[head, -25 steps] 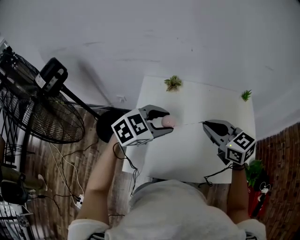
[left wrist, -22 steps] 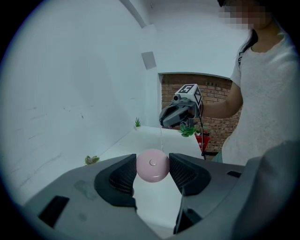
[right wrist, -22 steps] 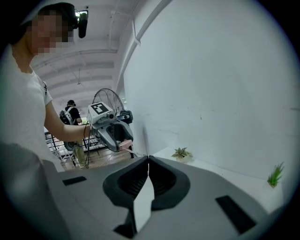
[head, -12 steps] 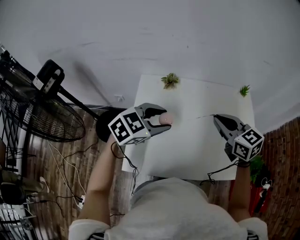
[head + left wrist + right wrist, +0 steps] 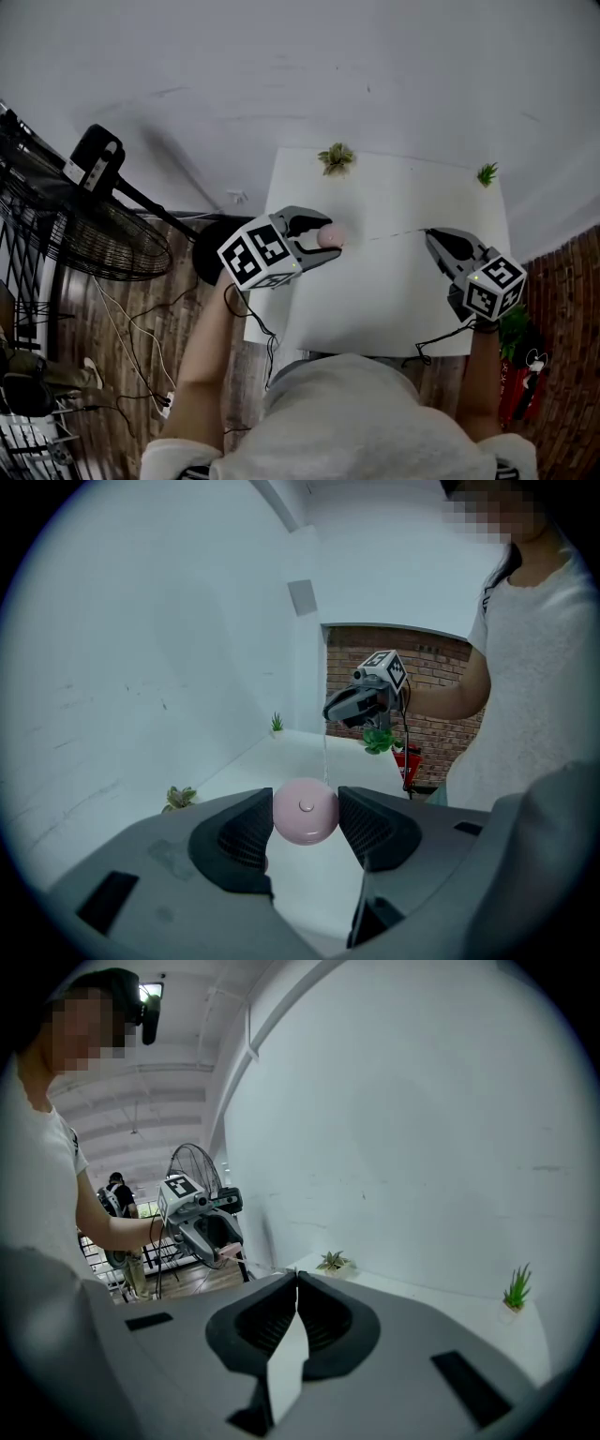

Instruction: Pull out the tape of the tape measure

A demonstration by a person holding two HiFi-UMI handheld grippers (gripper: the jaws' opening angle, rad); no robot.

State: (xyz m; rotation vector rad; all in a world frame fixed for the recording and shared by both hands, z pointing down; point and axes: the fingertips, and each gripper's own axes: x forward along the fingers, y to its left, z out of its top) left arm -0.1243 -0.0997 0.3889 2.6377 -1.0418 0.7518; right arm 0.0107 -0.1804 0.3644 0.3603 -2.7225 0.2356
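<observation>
Left tongs (image 5: 330, 240) clamp the pink tape measure (image 5: 306, 810); right tongs (image 5: 296, 1283) pinch its tape (image 5: 284, 1377). Draw them apart level and straight, grips firm.

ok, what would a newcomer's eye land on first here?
First the round pink tape measure, clamped in the left tongs above the left part of the white table. Next the thin tape, stretched across to the right tongs, which are shut on its end. Off the table's left side stands a big floor fan.
</observation>
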